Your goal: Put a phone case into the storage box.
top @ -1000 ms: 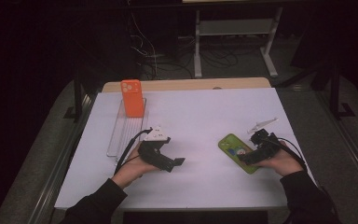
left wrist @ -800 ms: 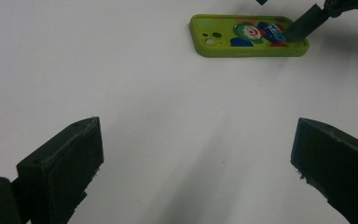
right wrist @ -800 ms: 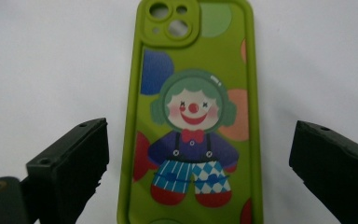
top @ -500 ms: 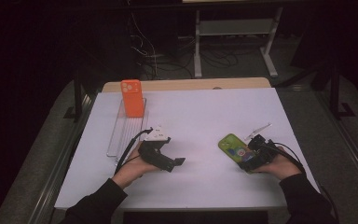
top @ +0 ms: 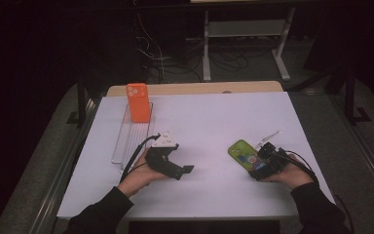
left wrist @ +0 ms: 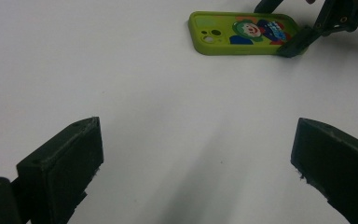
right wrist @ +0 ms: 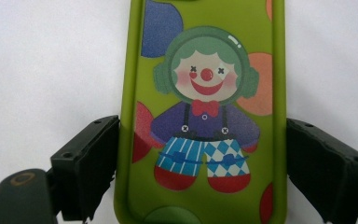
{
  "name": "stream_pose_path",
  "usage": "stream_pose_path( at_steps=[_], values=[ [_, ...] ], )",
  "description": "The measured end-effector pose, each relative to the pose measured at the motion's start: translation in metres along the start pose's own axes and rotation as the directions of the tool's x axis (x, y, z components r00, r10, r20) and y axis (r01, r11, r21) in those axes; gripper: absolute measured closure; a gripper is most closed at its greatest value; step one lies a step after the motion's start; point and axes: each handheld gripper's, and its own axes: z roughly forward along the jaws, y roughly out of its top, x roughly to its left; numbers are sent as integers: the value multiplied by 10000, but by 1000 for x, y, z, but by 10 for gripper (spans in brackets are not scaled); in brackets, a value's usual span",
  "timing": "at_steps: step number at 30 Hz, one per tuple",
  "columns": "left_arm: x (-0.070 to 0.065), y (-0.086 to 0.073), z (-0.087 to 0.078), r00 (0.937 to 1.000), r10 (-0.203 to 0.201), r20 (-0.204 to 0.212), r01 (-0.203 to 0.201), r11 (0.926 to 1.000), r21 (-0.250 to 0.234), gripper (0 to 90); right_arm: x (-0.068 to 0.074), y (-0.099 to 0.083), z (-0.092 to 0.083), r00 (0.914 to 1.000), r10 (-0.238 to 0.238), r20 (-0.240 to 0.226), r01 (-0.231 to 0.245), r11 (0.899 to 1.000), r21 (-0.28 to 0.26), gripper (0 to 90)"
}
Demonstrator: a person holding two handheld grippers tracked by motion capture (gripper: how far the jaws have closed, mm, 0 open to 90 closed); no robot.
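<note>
In the high view the green phone case [top: 242, 152] lies flat on the white table [top: 214, 117] at the right gripper [top: 262, 163]. The left gripper view shows the left gripper [left wrist: 193, 163] with jaws wide and nothing between them. In the right gripper view a clown is printed on the case's back, and the jaws, just closing, flank its long edges, touching or nearly so.

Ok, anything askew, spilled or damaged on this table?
Nothing stands out. The green phone case lies flat and intact between the right gripper's jaws, which have just been closing. The orange case stands upright in the clear rack.
</note>
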Motion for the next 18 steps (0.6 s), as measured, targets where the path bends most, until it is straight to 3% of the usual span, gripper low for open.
stream_pose_path(
  at_steps=[18],
  values=[
    [1,0,3,9998,186,-35,-185,9992,362,20,1,-4,-1,9995,296,81,-294,9993,-214,153]
  ],
)
